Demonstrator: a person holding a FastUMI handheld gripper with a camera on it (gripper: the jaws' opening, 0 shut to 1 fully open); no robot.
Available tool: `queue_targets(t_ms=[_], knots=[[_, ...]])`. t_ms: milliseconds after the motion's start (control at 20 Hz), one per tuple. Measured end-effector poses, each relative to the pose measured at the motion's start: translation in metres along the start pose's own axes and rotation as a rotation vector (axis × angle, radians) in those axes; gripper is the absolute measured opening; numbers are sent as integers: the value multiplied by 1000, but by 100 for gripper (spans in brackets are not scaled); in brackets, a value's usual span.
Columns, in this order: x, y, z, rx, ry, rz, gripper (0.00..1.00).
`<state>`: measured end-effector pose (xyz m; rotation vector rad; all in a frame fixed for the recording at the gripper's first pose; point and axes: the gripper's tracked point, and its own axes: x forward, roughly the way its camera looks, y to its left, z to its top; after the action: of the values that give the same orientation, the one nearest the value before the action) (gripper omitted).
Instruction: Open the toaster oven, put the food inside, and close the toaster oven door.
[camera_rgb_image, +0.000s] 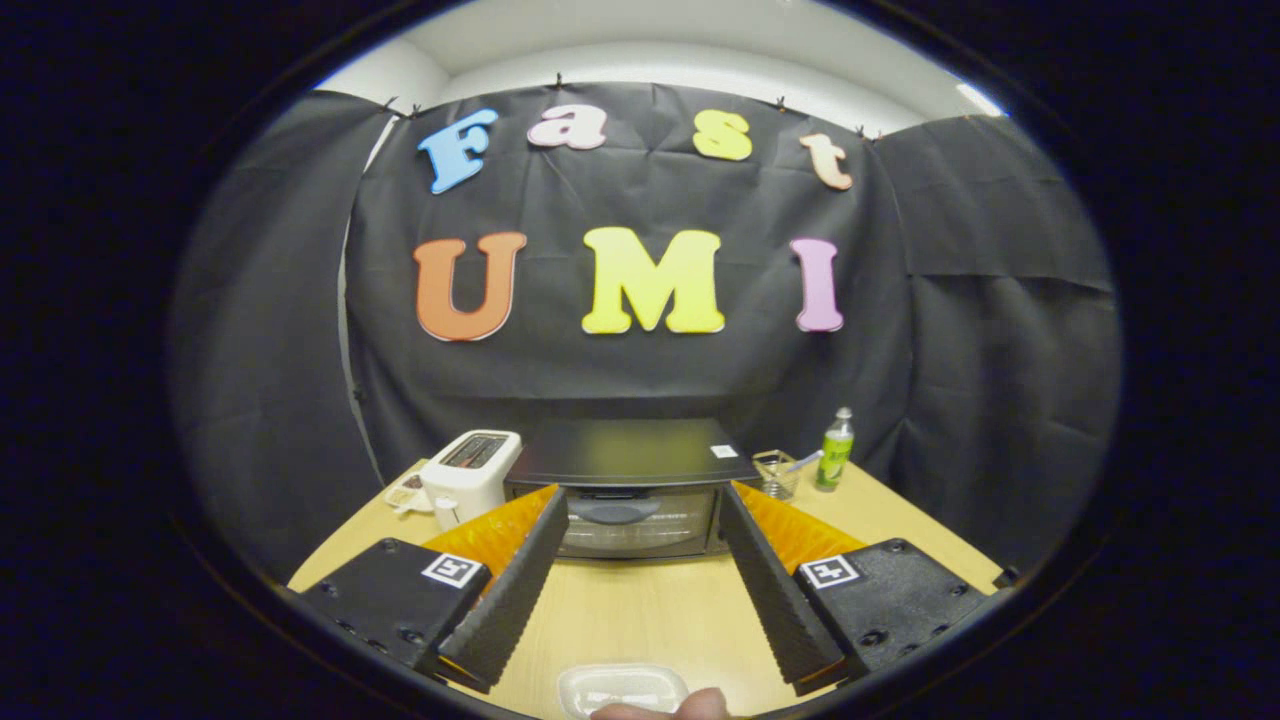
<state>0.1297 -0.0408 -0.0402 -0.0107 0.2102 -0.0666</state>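
Oven door shut, gripper spread wide in front of it

Toaster oven first: the black, box-shaped toaster oven (632, 488) with a glass front sits at the far side of your pale wooden table (640, 610), close to the black cloth wall. Its long axis runs side to side across your line of sight, and its front faces straight back at you. The glass door (628, 530) is closed, with a dark, curved handle (612, 512) along its upper edge. The flat top is bare apart from a small white sticker (724, 451) near its right rear corner.

Your gripper (634, 508) is held wide open and grips nothing; the fingers (510, 590) splay outward, and the oven front shows in the gap just beyond their tips. Between the fingers lies an open strip of bare tabletop reaching up to the oven.

A clear, shallow plastic container (622, 688) lies on the near edge of the table, between and behind the fingers, with a fingertip (665, 706) touching its near rim. What it holds you cannot tell.

Left of the oven, just beside it, stands a white pop-up toaster (468, 476). To the right, a clear glass cup (776, 472) and a green bottle with a white cap (835, 450) stand near the table's back edge.
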Motion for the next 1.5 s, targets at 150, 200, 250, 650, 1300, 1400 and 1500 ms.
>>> queue_targets(t_ms=[150, 200, 250, 650, 1300, 1400, 1500], knots=[[-54, 5, 8, -9, -38, 19, 100], [-70, 7, 7, -12, -42, 31, 100], [-83, 9, 7, -16, -48, 40, 100], [-158, 20, 0, -43, -113, 86, 100], [-160, 24, -16, 2, -128, 62, 100], [-160, 29, -16, 0, -131, 73, 100], [-160, 33, -13, -14, -146, 76, 100]])
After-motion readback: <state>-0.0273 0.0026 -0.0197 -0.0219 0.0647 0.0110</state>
